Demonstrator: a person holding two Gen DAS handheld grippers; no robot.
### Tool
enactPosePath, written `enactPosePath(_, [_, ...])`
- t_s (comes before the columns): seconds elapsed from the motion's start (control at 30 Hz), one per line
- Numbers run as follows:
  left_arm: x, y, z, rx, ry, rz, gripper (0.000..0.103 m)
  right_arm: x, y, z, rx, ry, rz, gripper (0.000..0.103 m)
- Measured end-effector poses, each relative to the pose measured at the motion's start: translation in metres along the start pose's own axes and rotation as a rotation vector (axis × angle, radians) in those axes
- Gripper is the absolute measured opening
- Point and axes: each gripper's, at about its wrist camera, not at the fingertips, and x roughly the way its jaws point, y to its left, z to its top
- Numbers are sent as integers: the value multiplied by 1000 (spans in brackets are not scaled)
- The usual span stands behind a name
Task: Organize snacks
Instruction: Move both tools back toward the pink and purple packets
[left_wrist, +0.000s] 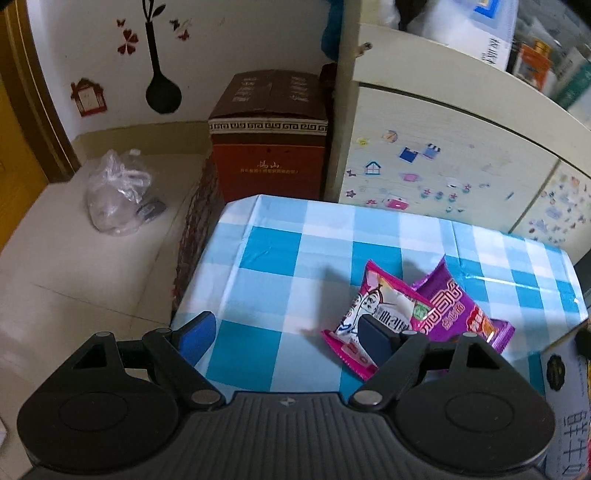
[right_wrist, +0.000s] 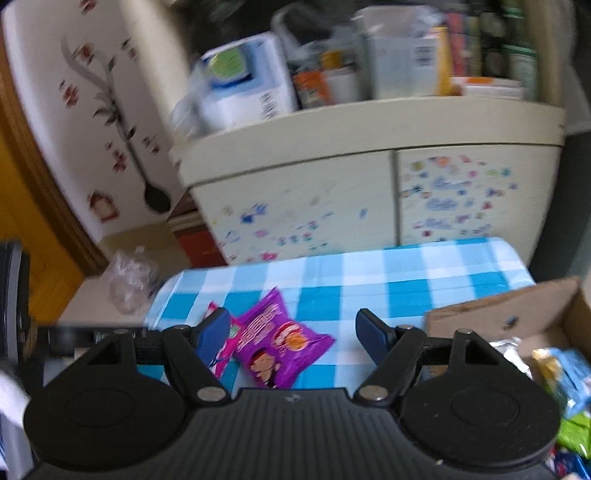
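Checked table (left_wrist: 280, 258) bare left of snack packets (left_wrist: 413, 314); cardboard box (right_wrist: 517, 306) blocks right edge.

Left gripper (left_wrist: 286, 334): black plastic body w/ ribbed top plate, small star-like mark at its centre. Two round black housings, one each side, each w/ a shallow circular recess. Linkage arms black, w/ triangular cut-outs and silver round pins at the joints. Fingers (left_wrist: 195, 338) are blue pads, rounded at the tips.

Right gripper (right_wrist: 293, 338): same build, black ribbed plate w/ same small mark, round housings, silver pins. Finger pads (right_wrist: 371, 338) dark blue, approx. rectangular, edges somewhat blurred.
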Motion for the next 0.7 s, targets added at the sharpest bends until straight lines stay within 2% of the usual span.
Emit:
enactPosePath(0.17, [15,-5,5,26,29,-87,89,29,20,-11,-170,37,33,76])
enactPosePath(0.37, [31,-8,7,114,63,-136,89,58,25,-19,-327,85,66,78])
enactPosePath(0.47, [40,-4,8,143,75,-136,89,71,24,-19,-367,97,80,82])
enactPosePath(0.53, [46,-5,8,192,99,-168,89,82,21,-18,-380,114,96,82])
enactPosePath(0.7, [54,-12,2,317,105,-193,89,98,21,-20,-454,146,130,85])
